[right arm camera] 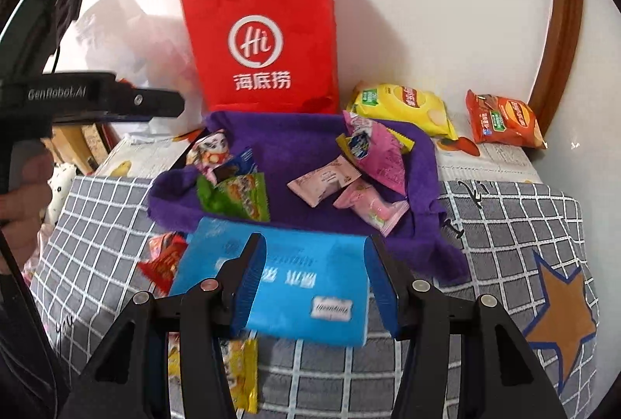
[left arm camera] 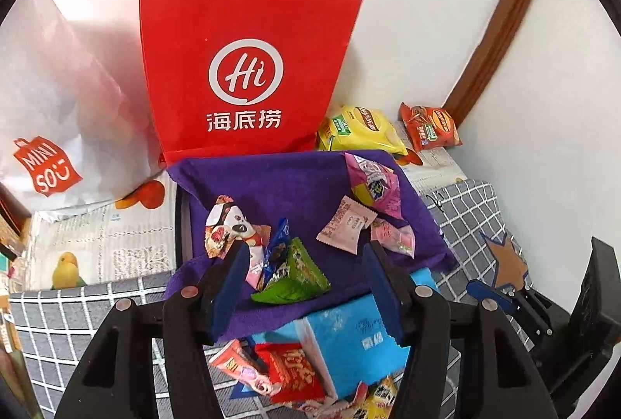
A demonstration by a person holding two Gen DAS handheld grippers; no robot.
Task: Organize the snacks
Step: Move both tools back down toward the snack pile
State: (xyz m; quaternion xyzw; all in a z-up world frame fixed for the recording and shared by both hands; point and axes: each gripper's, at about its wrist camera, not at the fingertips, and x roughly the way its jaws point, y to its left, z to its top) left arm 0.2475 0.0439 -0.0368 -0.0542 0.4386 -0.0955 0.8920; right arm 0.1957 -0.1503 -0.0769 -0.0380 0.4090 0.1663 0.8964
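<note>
A purple cloth (left arm camera: 302, 186) lies on the table with several small snack packets on it. My left gripper (left arm camera: 306, 283) is open just above the cloth. A green packet (left arm camera: 295, 279) lies loose between its blue pads, beside a panda-face packet (left arm camera: 229, 225). Pink packets (right arm camera: 322, 182) rest on the cloth's right half. My right gripper (right arm camera: 314, 283) is open over a blue pack (right arm camera: 302, 275) on the checked cover, and its pads do not press on the pack. A hand holds the left gripper (right arm camera: 170, 104) at the left of the right wrist view.
A red paper bag (left arm camera: 248, 69) stands against the wall behind the cloth, with a white Miniso bag (left arm camera: 58, 108) to its left. Yellow (right arm camera: 407, 104) and orange (right arm camera: 504, 122) chip bags lie at the back right. Red (left arm camera: 291, 368) and yellow (right arm camera: 240, 372) packets lie near the blue pack.
</note>
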